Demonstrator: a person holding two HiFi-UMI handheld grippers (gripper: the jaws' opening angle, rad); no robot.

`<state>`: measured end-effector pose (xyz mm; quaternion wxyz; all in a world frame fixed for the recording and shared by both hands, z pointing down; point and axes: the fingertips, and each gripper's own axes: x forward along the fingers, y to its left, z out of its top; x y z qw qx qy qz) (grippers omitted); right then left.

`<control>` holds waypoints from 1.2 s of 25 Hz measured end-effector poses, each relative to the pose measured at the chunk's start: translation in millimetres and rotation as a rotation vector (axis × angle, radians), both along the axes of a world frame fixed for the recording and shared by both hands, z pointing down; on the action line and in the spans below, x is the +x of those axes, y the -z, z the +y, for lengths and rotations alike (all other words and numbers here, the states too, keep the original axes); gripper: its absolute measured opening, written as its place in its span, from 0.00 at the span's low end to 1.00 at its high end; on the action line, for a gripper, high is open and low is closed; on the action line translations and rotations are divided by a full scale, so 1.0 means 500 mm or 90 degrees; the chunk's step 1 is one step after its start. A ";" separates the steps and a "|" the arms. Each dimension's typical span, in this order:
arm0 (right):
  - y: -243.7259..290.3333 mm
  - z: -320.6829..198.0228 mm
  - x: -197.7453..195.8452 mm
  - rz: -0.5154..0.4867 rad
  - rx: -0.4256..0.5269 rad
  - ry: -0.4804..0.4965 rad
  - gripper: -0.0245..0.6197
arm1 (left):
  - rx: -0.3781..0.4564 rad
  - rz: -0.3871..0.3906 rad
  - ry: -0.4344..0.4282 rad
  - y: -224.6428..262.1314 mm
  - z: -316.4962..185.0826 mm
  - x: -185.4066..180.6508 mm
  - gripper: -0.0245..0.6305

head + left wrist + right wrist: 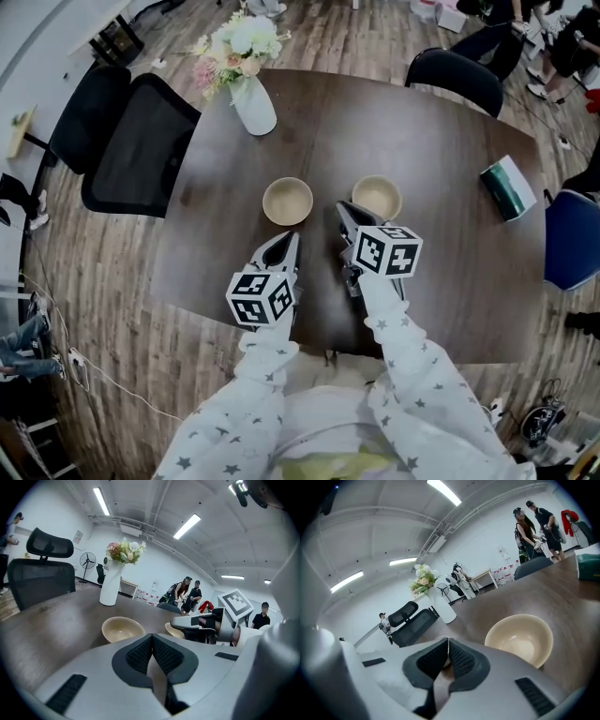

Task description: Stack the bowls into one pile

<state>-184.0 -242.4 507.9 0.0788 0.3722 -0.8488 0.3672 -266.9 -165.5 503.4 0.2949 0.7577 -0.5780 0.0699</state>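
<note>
Two empty beige bowls stand side by side on the dark brown table, the left bowl and the right bowl. My left gripper is shut and holds nothing; its tips are just short of the left bowl. My right gripper is shut too, with nothing in it, and its tips lie at the near left side of the right bowl. In the left gripper view the right gripper hides part of the right bowl.
A white vase of flowers stands at the table's far left. A green and white box lies at the right edge. Black chairs stand to the left, another chair at the far side, a blue seat on the right.
</note>
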 end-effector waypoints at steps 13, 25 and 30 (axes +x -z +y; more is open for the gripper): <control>-0.085 -0.011 -0.129 0.017 -0.070 -0.002 0.26 | -0.033 0.010 -0.006 -0.040 -0.007 -0.111 0.08; -0.143 -0.043 -0.155 0.075 -0.105 -0.045 0.22 | -0.045 0.001 -0.006 -0.059 -0.011 -0.165 0.08; -0.140 -0.046 -0.143 0.083 -0.110 -0.059 0.12 | -0.050 -0.001 0.003 -0.061 -0.005 -0.173 0.08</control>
